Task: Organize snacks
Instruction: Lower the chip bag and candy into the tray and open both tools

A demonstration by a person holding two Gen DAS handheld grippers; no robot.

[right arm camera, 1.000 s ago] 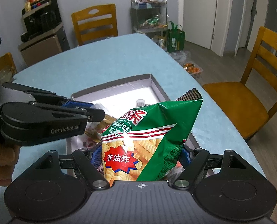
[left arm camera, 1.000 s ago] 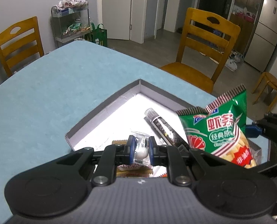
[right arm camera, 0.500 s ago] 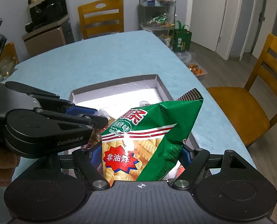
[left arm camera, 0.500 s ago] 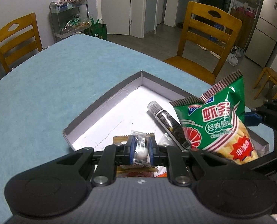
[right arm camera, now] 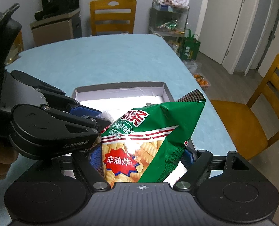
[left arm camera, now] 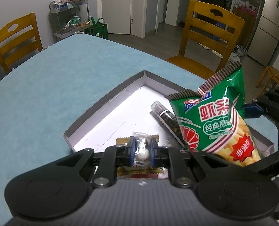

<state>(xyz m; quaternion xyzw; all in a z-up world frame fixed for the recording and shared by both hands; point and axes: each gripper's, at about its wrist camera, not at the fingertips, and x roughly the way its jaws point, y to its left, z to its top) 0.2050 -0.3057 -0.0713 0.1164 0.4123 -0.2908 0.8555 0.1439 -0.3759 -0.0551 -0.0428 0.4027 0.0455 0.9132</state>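
Note:
A green shrimp-stick snack bag [right arm camera: 149, 131] stands upright between the pads of my right gripper [right arm camera: 142, 158], over the near right part of the shallow grey box [right arm camera: 120, 85]. The jaws are opening, and both pads still touch the bag's sides. From the left wrist the same bag [left arm camera: 214, 124] hides part of the box [left arm camera: 105, 101]. My left gripper [left arm camera: 142, 150] is shut on a small clear-wrapped white candy ball [left arm camera: 142, 153] just above the box's near edge. Its fingers [right arm camera: 86, 113] reach in from the left, close beside the bag.
Inside the box lie a dark tube with a clear cap [left arm camera: 167, 118] and flat brown snack packets [left arm camera: 122, 140]. The box sits on a blue table [left arm camera: 54, 86]. Wooden chairs [left arm camera: 209, 37] stand around it, and a wire cart of snacks [left arm camera: 71, 18] stands by the wall.
The right gripper has rolled slightly with the bag still between its pads. The bag leans a little differently in the left view. The left gripper stays shut on the candy.

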